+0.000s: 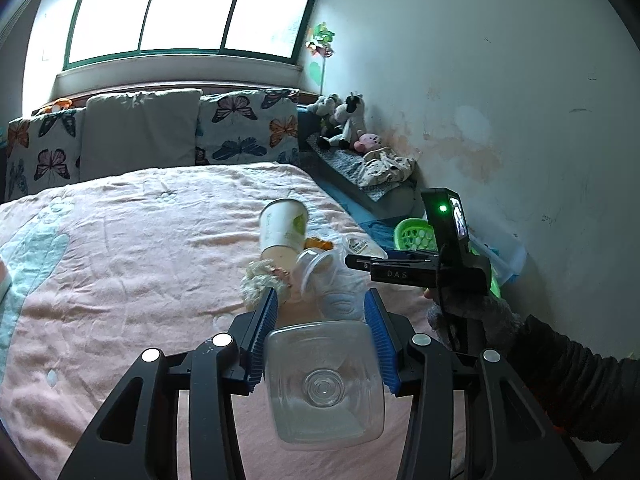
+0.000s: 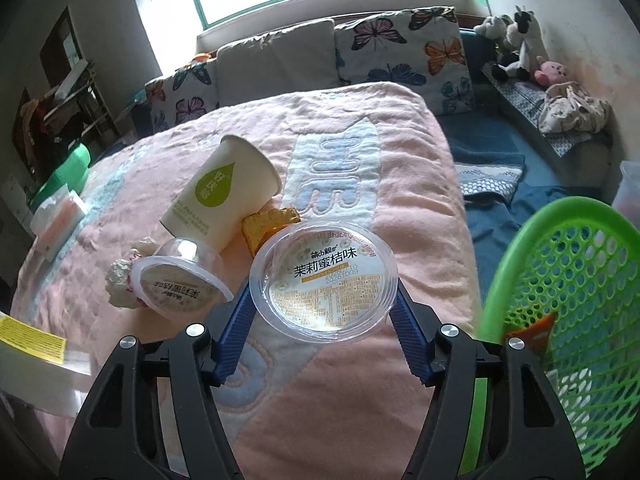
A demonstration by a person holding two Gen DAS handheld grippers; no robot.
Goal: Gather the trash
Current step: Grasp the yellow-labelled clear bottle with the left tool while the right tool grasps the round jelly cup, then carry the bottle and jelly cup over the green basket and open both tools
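My left gripper (image 1: pixel 322 300) is shut on a clear plastic bottle (image 1: pixel 324 384), its base toward the camera. My right gripper (image 2: pixel 323 286) is shut on a clear round jelly cup (image 2: pixel 324 278) with a printed lid, held above the pink bedspread (image 2: pixel 320 400). A white paper cup (image 2: pixel 220 196) lies on its side on the bed, also in the left wrist view (image 1: pixel 284 224). Beside it lie a second jelly cup (image 2: pixel 176 284), crumpled tissue (image 2: pixel 120 276) and a yellow wrapper (image 2: pixel 268 224). A green mesh basket (image 2: pixel 560 320) stands at the right.
Butterfly pillows (image 2: pixel 400 48) line the head of the bed. Stuffed toys (image 2: pixel 516 40) sit on a ledge by the stained wall. A blue blanket (image 2: pixel 520 184) lies right of the bed. A white box with a yellow label (image 2: pixel 32 344) is at the left.
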